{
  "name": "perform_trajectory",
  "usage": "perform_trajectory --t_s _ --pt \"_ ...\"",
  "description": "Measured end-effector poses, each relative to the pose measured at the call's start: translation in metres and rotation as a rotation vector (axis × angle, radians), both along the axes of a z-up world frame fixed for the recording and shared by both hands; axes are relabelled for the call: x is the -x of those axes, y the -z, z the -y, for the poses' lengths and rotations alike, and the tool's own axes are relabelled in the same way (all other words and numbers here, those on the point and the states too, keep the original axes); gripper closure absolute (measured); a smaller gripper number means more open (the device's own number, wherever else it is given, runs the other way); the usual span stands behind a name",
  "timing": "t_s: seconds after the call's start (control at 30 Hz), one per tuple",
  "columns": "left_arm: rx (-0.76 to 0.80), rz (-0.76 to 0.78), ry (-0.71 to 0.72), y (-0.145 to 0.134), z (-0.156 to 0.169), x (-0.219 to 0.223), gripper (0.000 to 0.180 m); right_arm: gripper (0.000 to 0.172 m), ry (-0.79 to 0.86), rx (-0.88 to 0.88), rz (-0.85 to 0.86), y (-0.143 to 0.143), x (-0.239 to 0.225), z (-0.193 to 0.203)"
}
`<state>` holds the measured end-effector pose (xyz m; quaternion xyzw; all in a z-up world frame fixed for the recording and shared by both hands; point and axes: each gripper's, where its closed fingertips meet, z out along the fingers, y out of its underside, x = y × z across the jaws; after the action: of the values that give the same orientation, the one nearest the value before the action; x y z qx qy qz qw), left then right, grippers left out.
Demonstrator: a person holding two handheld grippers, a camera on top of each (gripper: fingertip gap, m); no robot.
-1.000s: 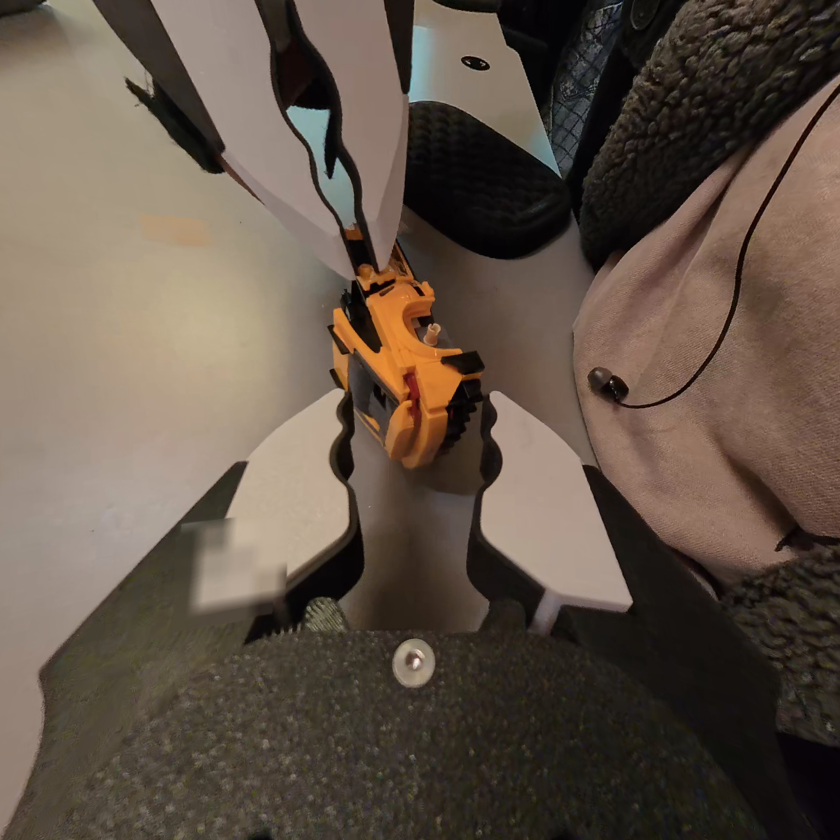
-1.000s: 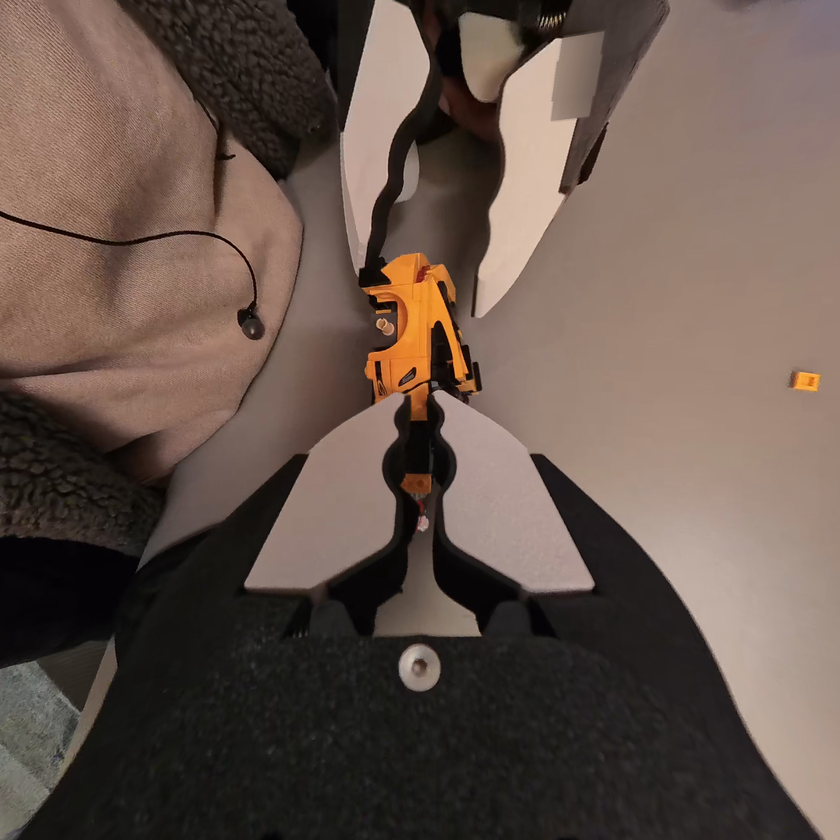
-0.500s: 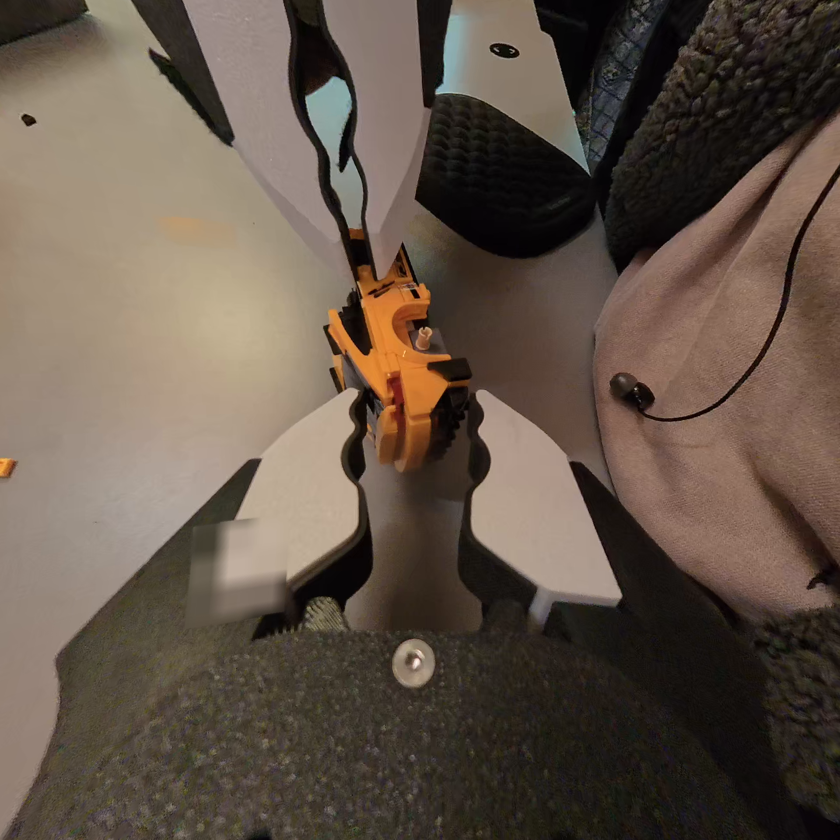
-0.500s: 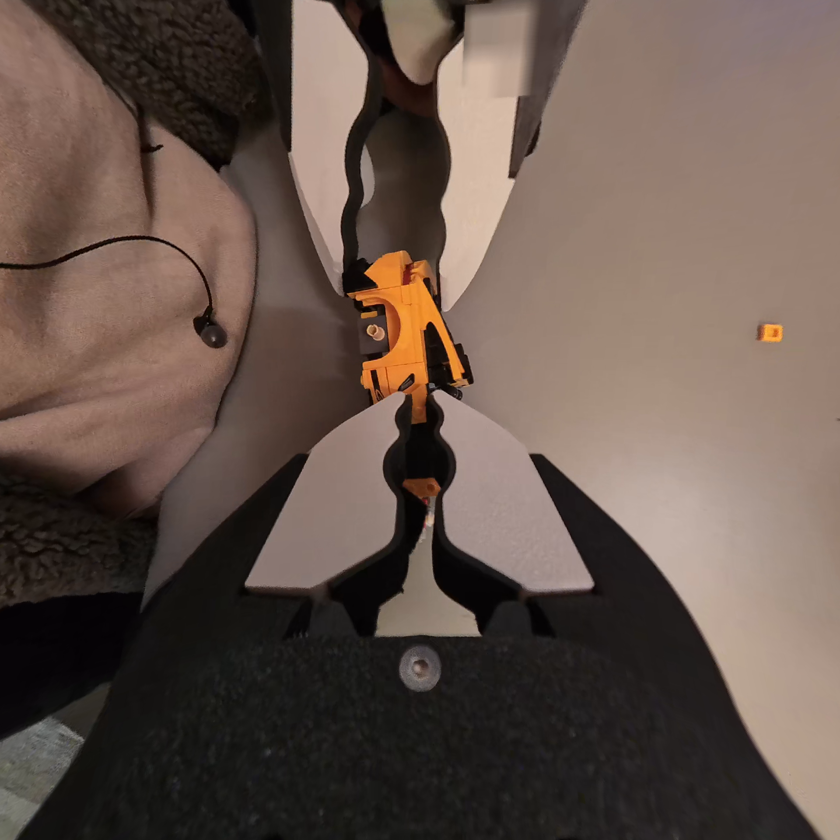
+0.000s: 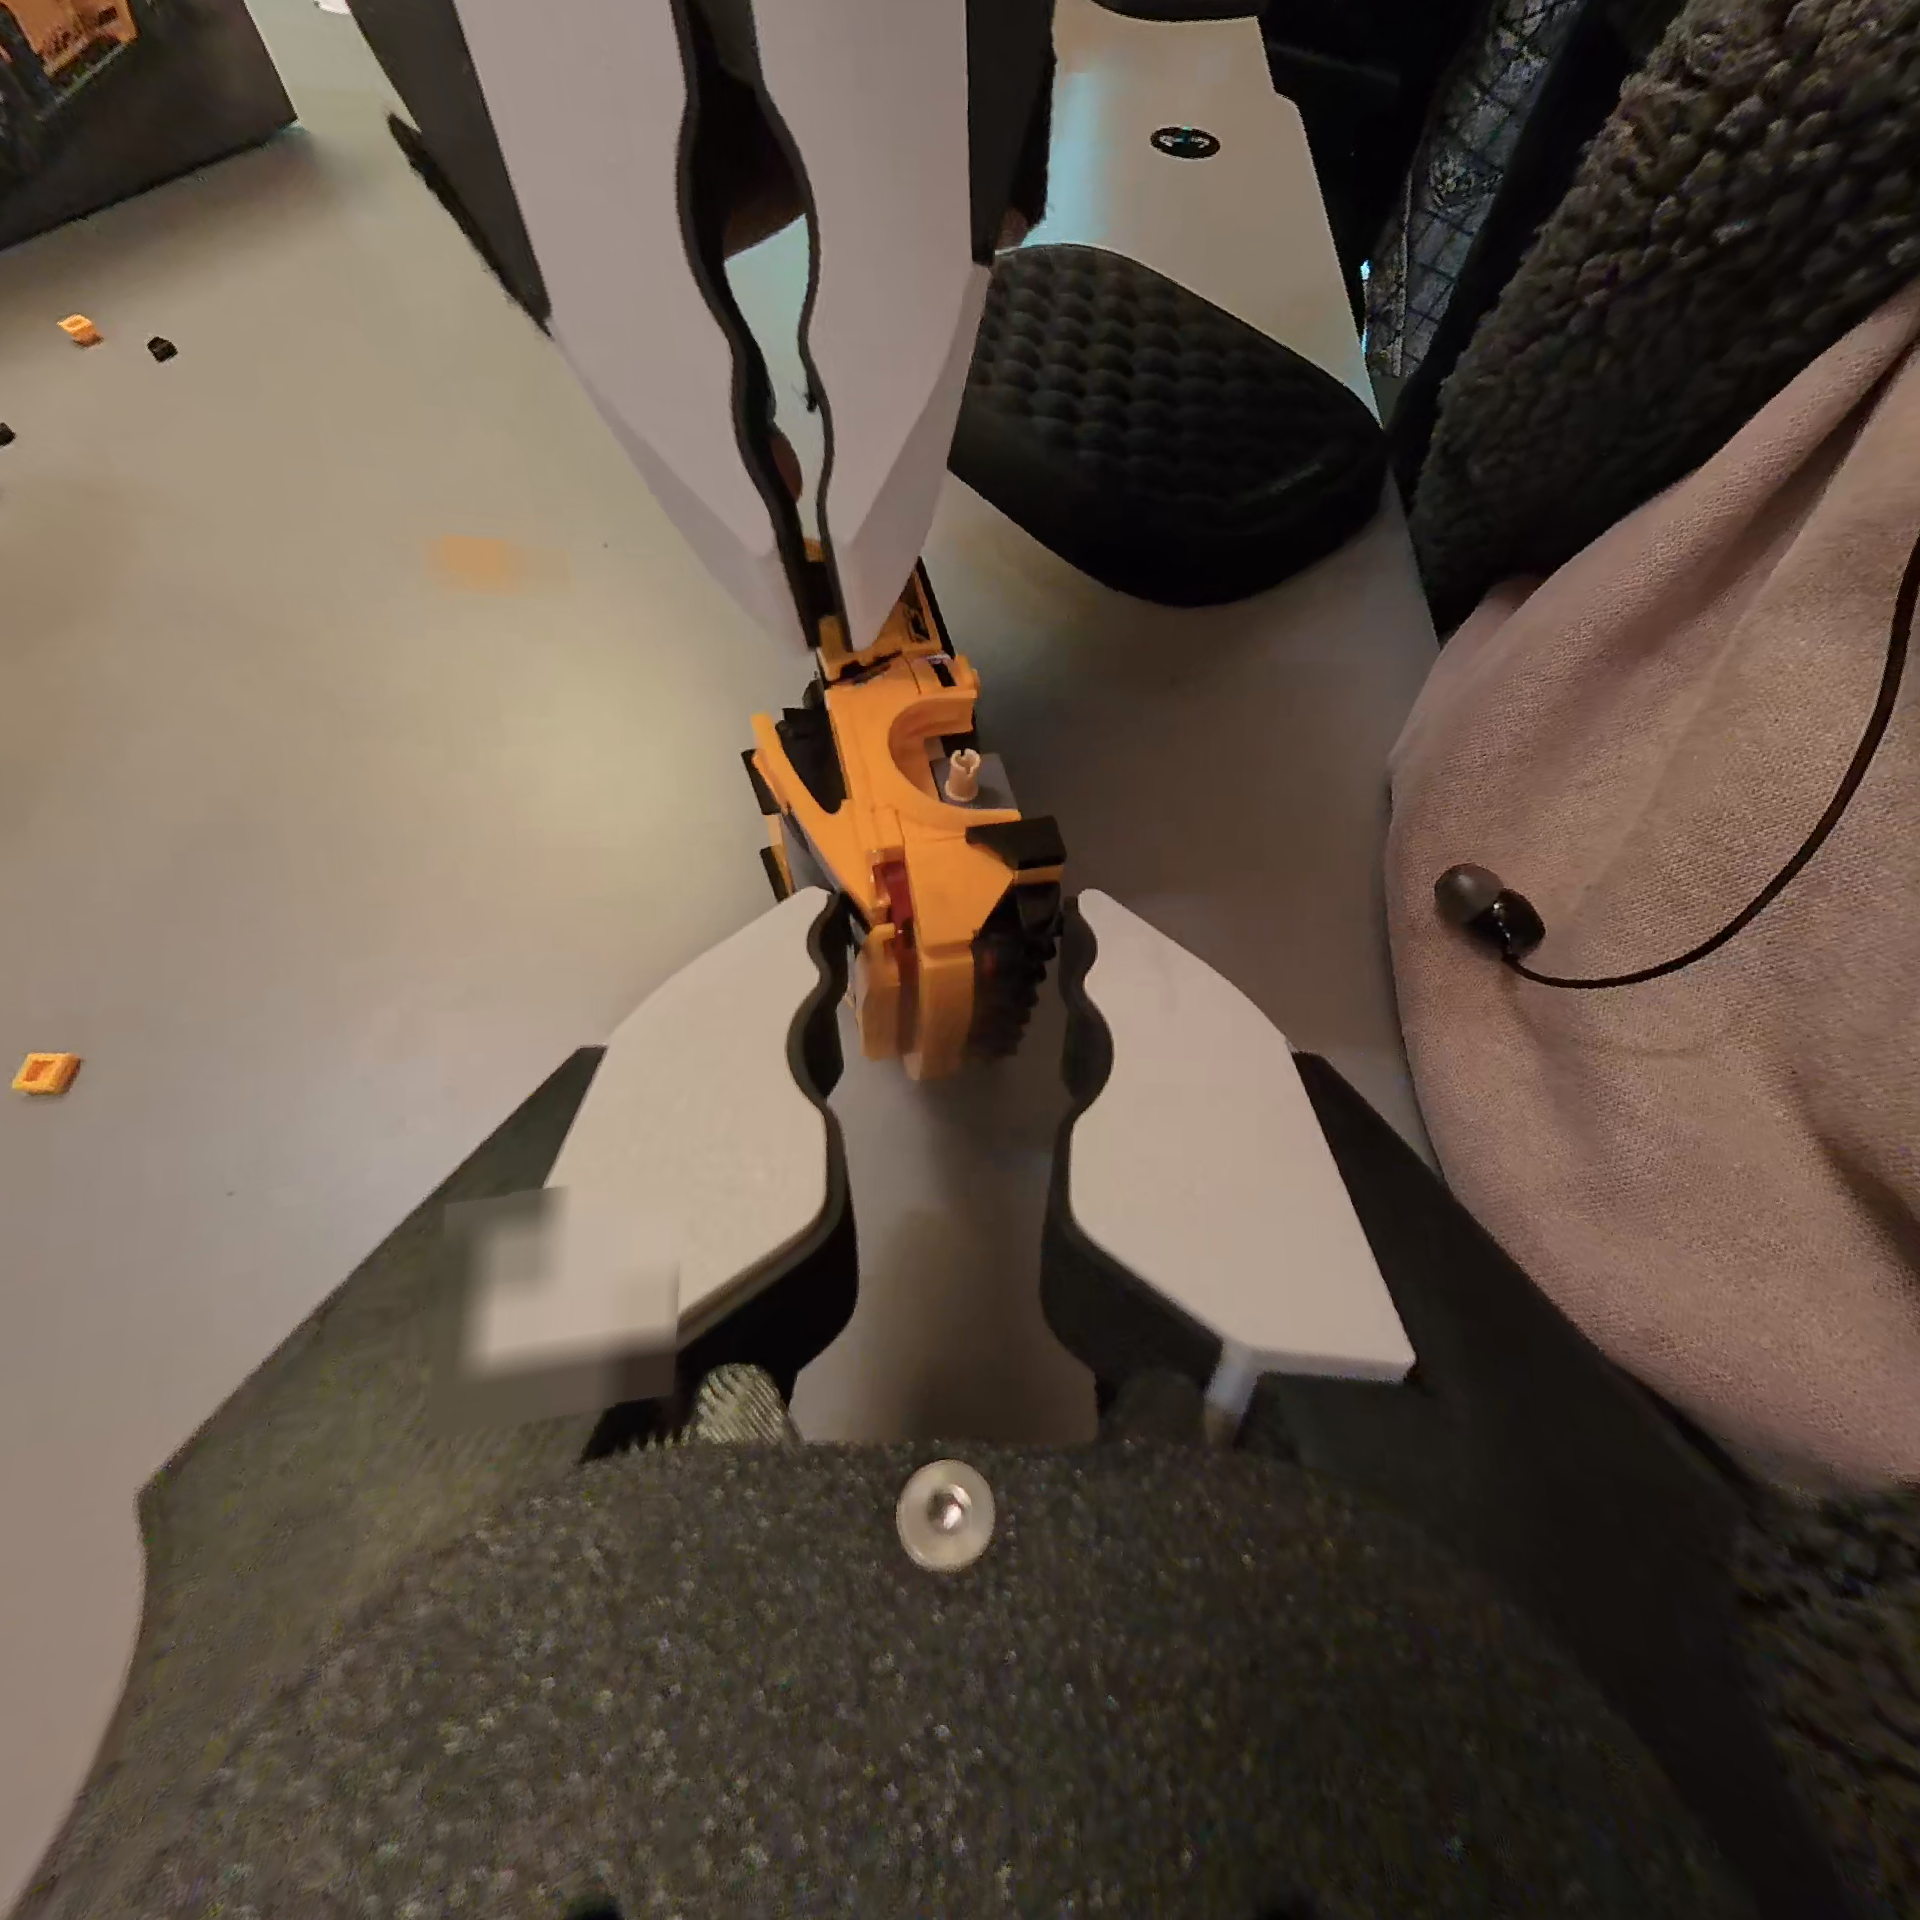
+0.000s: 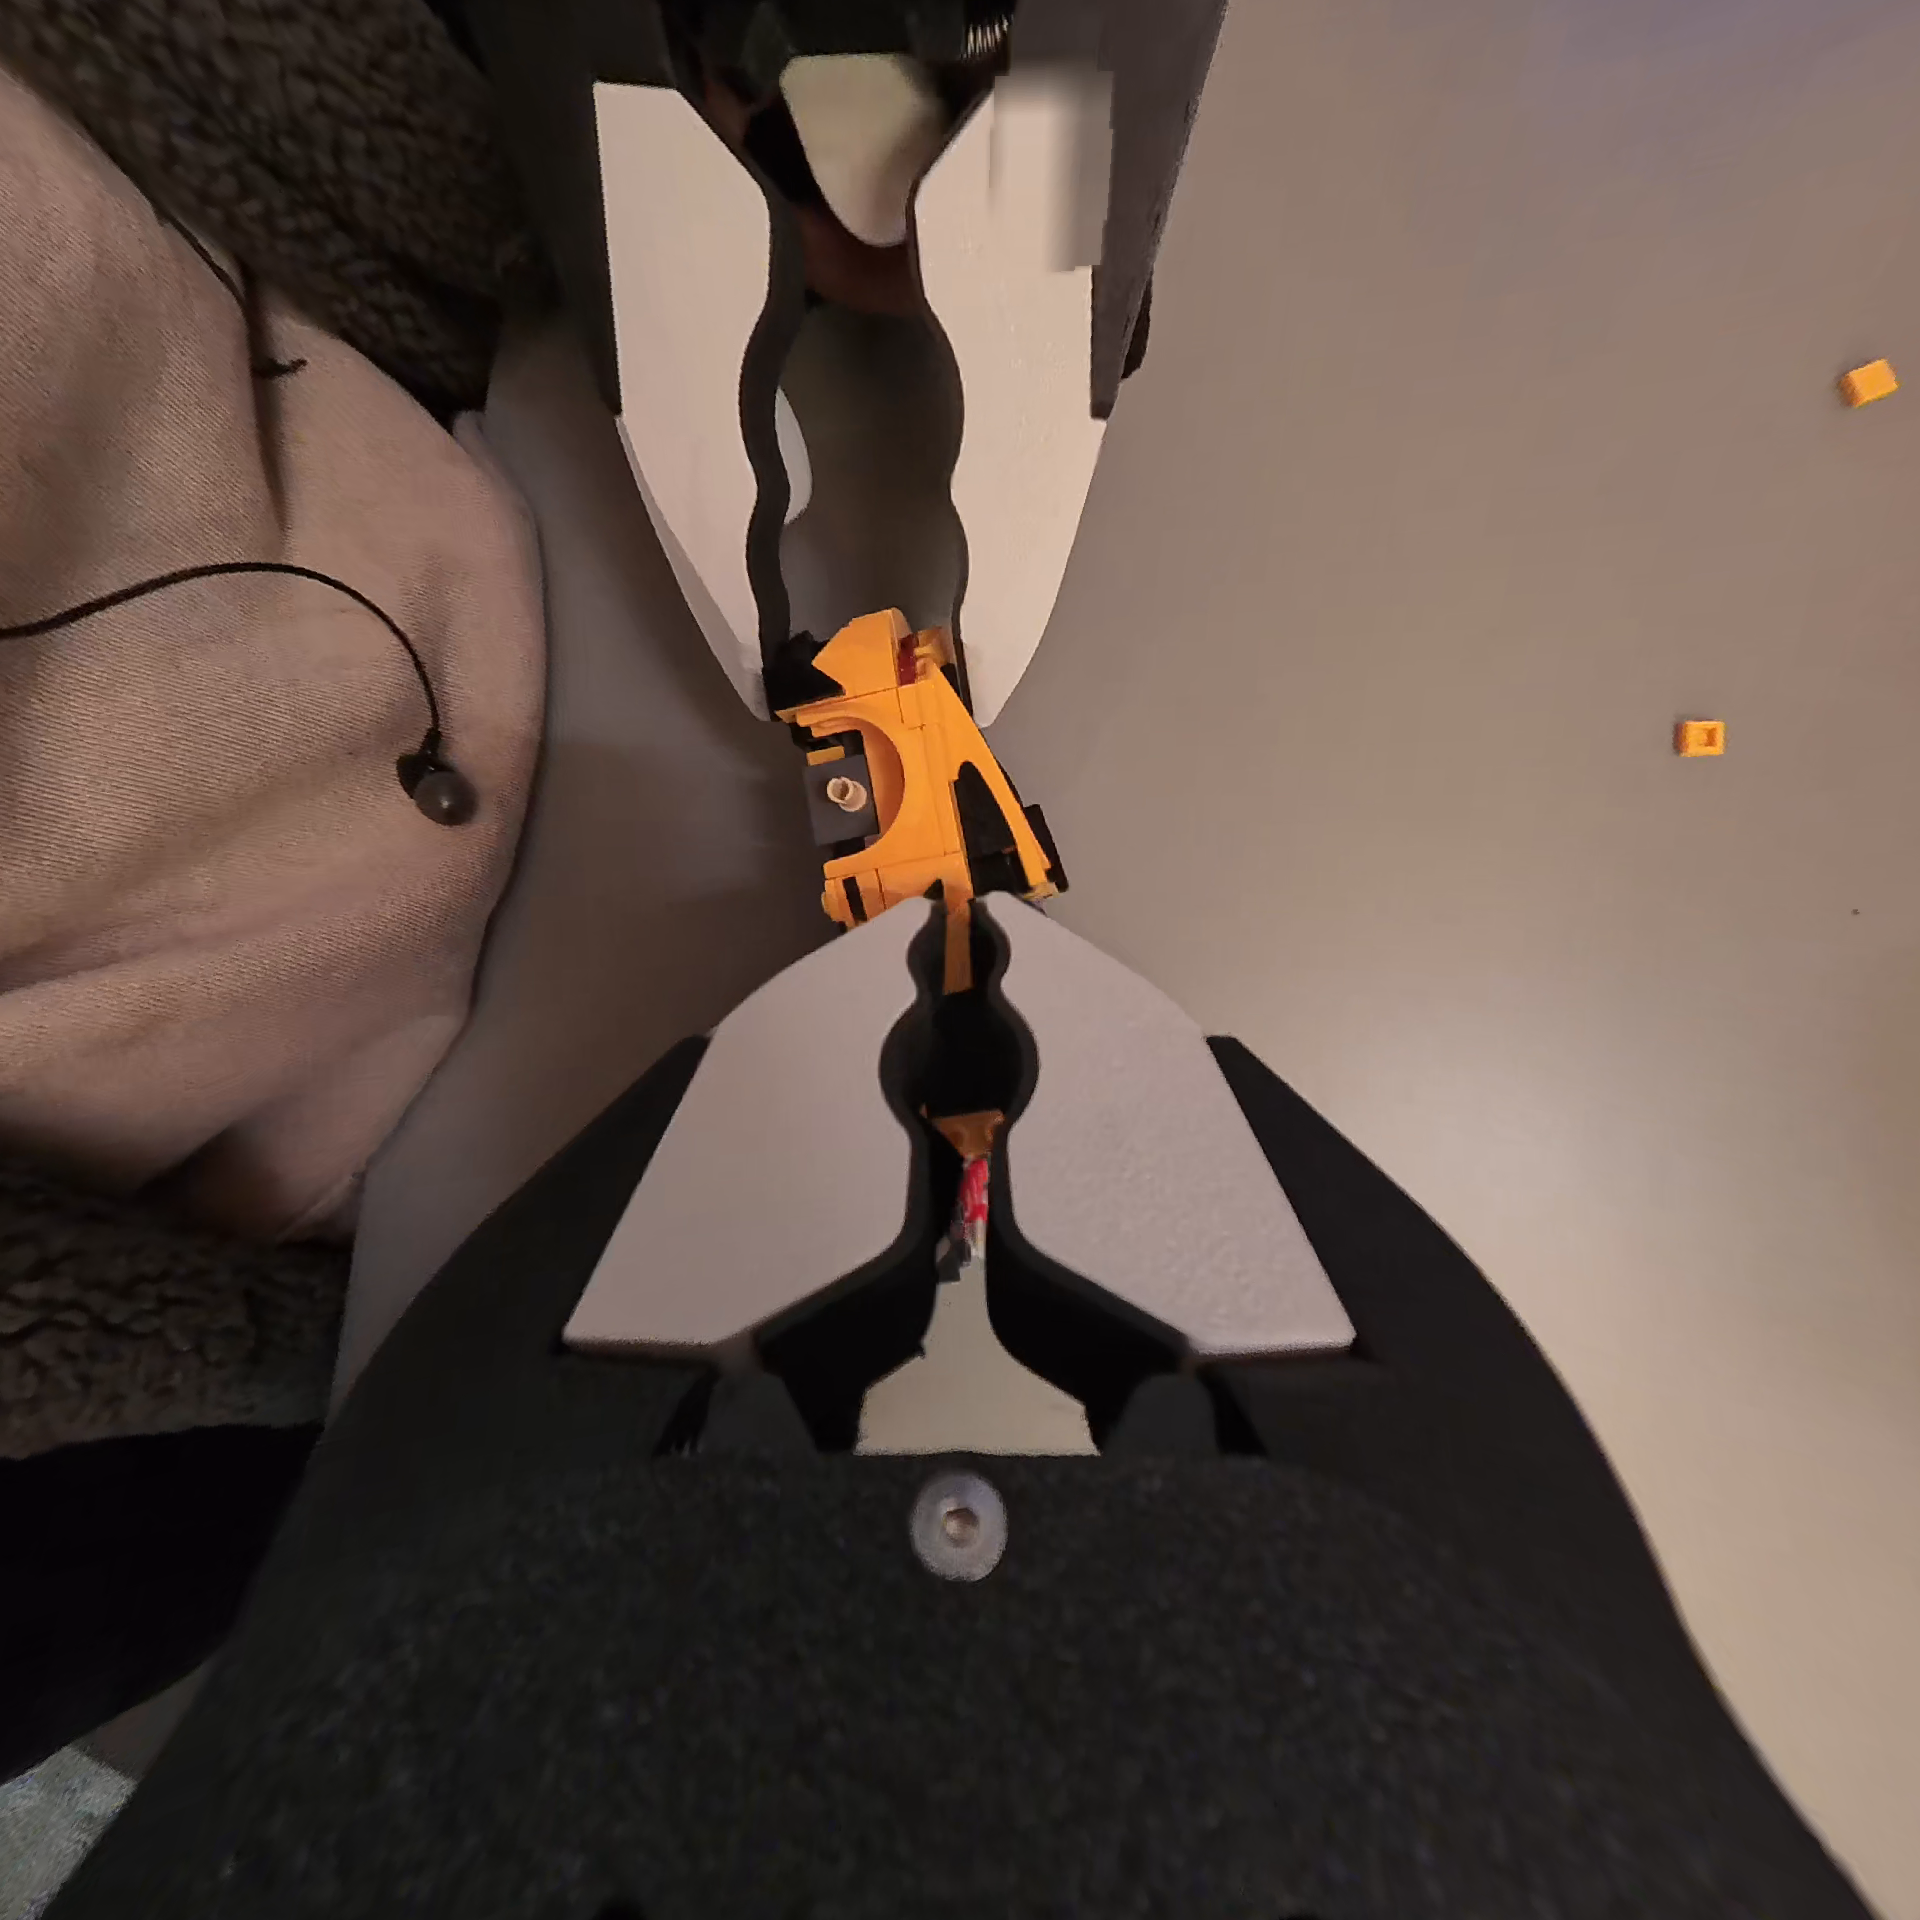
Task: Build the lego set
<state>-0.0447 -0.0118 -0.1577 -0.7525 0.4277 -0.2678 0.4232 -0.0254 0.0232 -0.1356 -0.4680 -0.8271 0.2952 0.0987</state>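
Clamping orange brick car (image 6: 914,790), right tongs (image 6: 951,914), left tongs (image 5: 945,935) closing around its rear

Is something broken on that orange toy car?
Maybe just unfinished. The orange brick-built car shows a bare tan axle peg under its wheel arch, no wheel there. Small orange pieces lie loose on the grey table.

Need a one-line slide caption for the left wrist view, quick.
Left gripper closes around the rear of an orange-and-black brick-built toy car while the right gripper clamps its far end above a grey table.
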Motion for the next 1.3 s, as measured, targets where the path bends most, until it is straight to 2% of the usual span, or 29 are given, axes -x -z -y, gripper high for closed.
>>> perform_trajectory --t_s 0.13,0.3,0.7,0.93,1.3 --pt "-0.009 0.0 0.013 0.0 0.0 -0.001 0.141 0.166 0.016 0.04 -0.017 -0.008 -0.001 -0.006" --pt "-0.015 0.001 0.018 0.001 -0.001 -0.001 0.142 0.162 -0.019 0.129 0.056 -0.008 -0.006 -0.012" --pt "-0.096 -0.029 0.063 0.001 0.001 -0.004 0.142 0.151 -0.184 0.541 0.442 -0.004 -0.016 0.005" --pt "-0.09 -0.027 0.055 0.001 0.0 -0.002 0.143 0.158 -0.225 0.547 0.541 0.008 -0.018 0.01" --pt "-0.094 -0.044 0.011 0.001 0.002 -0.003 0.145 0.16 -0.128 0.619 0.537 0.009 -0.019 0.013"
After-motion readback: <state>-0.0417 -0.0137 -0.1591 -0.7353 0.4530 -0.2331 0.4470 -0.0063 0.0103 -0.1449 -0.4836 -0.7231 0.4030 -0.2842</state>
